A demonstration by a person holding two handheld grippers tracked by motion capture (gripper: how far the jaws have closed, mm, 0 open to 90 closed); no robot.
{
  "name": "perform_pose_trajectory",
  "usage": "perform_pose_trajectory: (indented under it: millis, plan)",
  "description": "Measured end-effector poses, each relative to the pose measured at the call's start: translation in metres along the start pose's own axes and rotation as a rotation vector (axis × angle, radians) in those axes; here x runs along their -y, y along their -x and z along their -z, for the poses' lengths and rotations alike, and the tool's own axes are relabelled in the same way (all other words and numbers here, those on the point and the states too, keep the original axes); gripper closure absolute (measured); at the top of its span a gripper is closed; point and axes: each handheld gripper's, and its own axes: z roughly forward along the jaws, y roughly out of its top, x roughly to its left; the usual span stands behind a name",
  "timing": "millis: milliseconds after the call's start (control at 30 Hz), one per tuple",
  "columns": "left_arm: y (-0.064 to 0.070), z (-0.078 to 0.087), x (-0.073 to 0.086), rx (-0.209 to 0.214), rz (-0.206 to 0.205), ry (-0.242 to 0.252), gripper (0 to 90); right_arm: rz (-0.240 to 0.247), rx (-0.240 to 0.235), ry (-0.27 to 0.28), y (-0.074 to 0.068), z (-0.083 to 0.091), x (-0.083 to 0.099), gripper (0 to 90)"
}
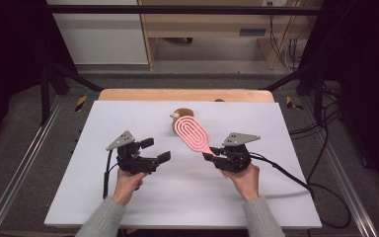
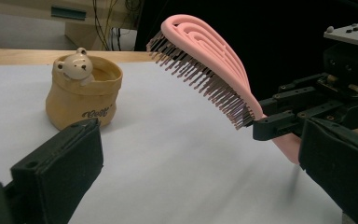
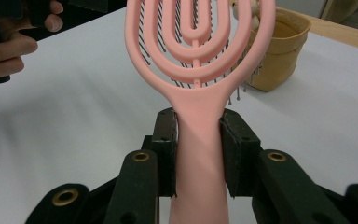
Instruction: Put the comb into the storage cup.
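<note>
The right hand-held gripper is clamping the pink hairbrush by its handle, holding it above the bench near the pot; keep the bristles level while lowering. The left hand-held gripper is hanging wide open, empty.

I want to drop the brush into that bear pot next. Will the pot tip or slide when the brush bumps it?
Probably it would slide rather than tip: the pot sits squat and wide on the smooth white table. It looks small and open, so likely light. The brush, held in the right tool, is longer than the pot, so it might lever it over.
</note>
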Motion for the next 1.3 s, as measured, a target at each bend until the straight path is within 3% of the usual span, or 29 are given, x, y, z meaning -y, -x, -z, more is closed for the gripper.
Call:
perform_pose_trajectory:
  millis: [733,1300]
  plan:
    - [0.008,-0.02,-0.005,0.029,0.045,0.018,0.0,-0.005,-0.004,0.035,-0.001,0.006,-0.002,69.9]
    - [0.017,-0.038,-0.01,0.04,0.056,0.031,0.0,-0.003,-0.009,0.045,-0.002,0.007,-0.002,69.9]
